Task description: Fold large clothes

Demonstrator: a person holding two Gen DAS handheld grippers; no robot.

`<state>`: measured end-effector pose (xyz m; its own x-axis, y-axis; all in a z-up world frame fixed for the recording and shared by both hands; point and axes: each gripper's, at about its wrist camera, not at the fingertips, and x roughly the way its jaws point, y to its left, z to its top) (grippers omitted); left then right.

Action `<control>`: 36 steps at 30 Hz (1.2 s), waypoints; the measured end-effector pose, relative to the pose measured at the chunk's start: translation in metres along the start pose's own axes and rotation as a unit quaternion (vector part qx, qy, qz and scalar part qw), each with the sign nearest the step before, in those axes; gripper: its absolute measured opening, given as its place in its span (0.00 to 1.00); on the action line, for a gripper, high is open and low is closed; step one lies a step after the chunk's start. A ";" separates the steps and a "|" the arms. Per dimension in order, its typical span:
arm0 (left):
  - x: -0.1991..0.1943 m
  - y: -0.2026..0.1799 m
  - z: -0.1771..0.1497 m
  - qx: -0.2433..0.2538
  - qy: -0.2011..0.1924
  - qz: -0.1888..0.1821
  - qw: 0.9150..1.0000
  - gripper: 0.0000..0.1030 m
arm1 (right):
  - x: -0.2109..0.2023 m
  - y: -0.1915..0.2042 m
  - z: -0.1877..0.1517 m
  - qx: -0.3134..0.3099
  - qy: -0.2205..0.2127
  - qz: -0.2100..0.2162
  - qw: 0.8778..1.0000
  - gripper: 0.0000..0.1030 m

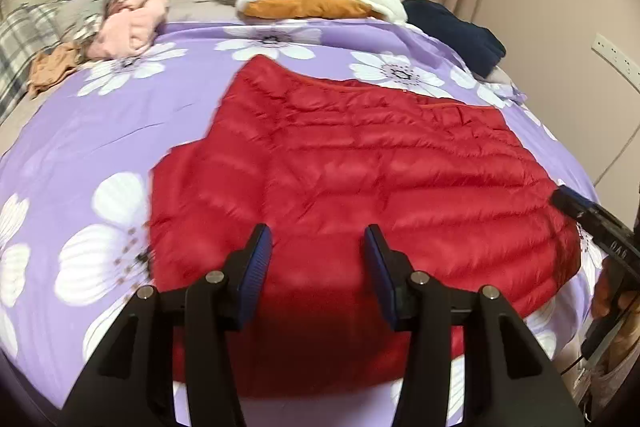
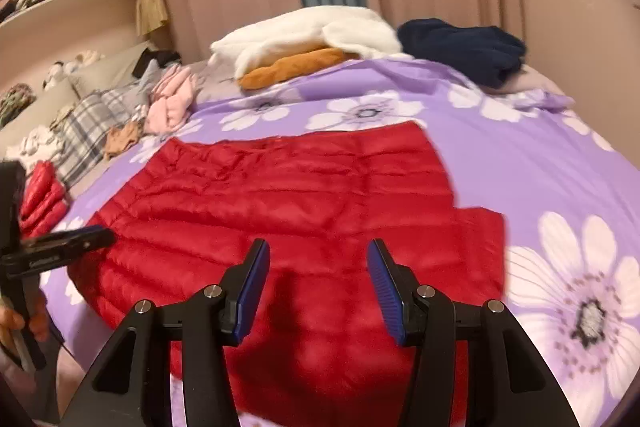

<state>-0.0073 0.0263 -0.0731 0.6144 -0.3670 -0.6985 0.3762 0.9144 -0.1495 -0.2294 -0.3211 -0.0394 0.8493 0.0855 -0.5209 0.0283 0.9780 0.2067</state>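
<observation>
Jacket [image 1: 360, 167] spread below both open grippers [image 1: 318, 231].

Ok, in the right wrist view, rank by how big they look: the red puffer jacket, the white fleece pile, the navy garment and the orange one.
1. Red puffer jacket, by far the largest, though it is also nearest the camera.
2. White fleece pile.
3. Navy garment.
4. Orange garment, smallest, but partly hidden under the white pile, so its true size is unsure.
</observation>
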 end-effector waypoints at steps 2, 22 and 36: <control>-0.002 0.006 -0.008 -0.006 0.000 0.005 1.000 0.47 | -0.004 -0.008 -0.007 0.004 0.004 -0.020 1.000 0.51; -0.037 0.076 -0.023 -0.206 -0.020 -0.085 0.975 0.88 | -0.017 -0.018 -0.023 0.045 0.015 -0.011 0.999 0.51; 0.007 0.108 -0.051 -0.351 0.037 -0.155 0.923 0.91 | 0.015 0.073 0.001 -0.027 0.009 0.082 0.996 0.51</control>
<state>0.0025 0.1311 -0.1300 0.4933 -0.6403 -0.5887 -0.0316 0.6632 -0.7478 -0.2138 -0.2486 -0.0313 0.8299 0.2488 -0.4993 -0.1398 0.9593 0.2455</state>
